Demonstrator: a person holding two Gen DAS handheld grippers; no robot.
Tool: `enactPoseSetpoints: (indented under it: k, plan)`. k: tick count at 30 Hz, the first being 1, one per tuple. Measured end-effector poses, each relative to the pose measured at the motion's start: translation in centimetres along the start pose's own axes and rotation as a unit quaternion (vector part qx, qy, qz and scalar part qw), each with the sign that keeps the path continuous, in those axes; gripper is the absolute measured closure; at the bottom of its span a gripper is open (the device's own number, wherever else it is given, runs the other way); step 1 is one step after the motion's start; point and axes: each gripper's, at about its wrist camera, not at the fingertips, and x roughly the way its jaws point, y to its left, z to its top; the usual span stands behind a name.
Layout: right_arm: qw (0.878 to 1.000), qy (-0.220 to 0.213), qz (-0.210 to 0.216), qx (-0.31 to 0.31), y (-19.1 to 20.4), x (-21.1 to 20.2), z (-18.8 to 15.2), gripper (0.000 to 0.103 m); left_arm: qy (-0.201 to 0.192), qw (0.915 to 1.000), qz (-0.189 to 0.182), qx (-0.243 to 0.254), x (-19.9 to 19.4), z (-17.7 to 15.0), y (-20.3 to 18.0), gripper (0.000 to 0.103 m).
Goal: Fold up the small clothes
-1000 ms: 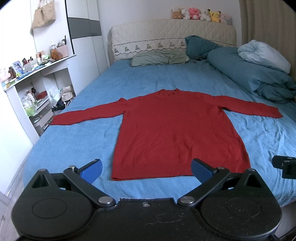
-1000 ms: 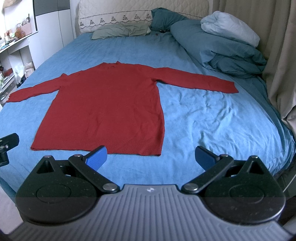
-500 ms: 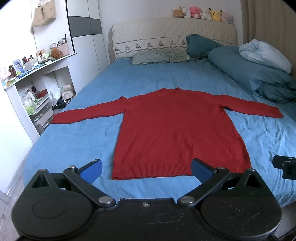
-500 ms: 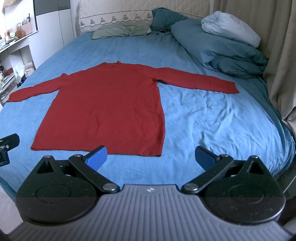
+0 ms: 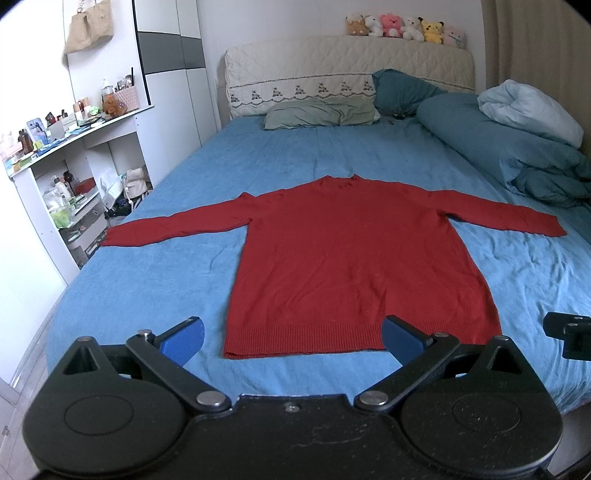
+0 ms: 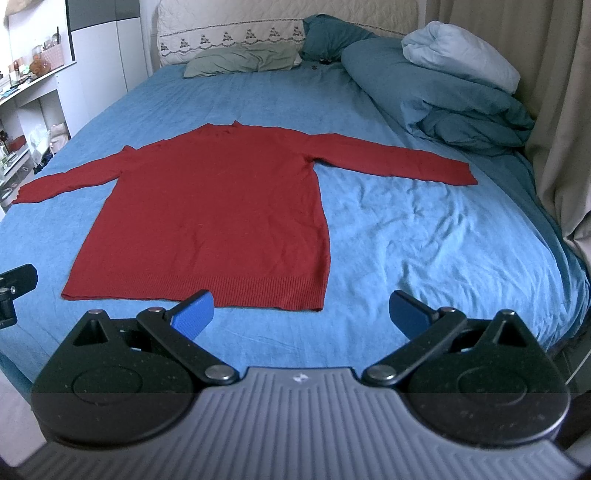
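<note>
A red long-sleeved sweater (image 5: 351,258) (image 6: 214,214) lies flat on the blue bed sheet (image 5: 147,280) (image 6: 424,240), sleeves spread to both sides and the ribbed hem nearest me. My left gripper (image 5: 291,338) hovers open over the foot of the bed, in front of the hem's left half, holding nothing. My right gripper (image 6: 301,312) is open too, in front of the hem's right corner, apart from the cloth. A black part of each gripper shows at the edge of the other's view.
Pillows (image 5: 321,114) and a bunched teal duvet (image 5: 517,155) (image 6: 443,92) lie at the head and right of the bed. A white shelf unit (image 5: 70,173) crowded with small items stands to the left. A curtain (image 6: 561,122) hangs on the right. Plush toys (image 5: 402,27) line the headboard.
Both views have shifted very slightly; the sweater and both open grippers stand as before.
</note>
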Motion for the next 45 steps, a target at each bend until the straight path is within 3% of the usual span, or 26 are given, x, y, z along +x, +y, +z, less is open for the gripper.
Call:
enactPoseSetpoints:
  k: [23, 31, 39, 45]
  plan:
    - [1.000, -0.006, -0.003, -0.001, 0.0, -0.9, 0.4, 0.000, -0.008, 1.0000, 0.003, 0.001, -0.7, 0.2, 0.2, 0.000]
    - [1.000, -0.025, -0.012, 0.007, -1.4, -2.6, 0.8, 0.000, -0.028, 0.9996, -0.003, 0.001, -2.0, 1.2, -0.5, 0.000]
    - [0.996, -0.065, -0.050, 0.040, -7.6, -3.0, 4.3, 0.000, -0.066, 0.9974, -0.030, 0.002, -0.8, 6.7, -3.1, 0.000]
    - [0.991, -0.071, -0.080, 0.082, -14.7, 3.2, 9.1, 0.000, -0.065, 0.9952, -0.073, 0.009, 6.9, 13.6, -6.7, 0.000]
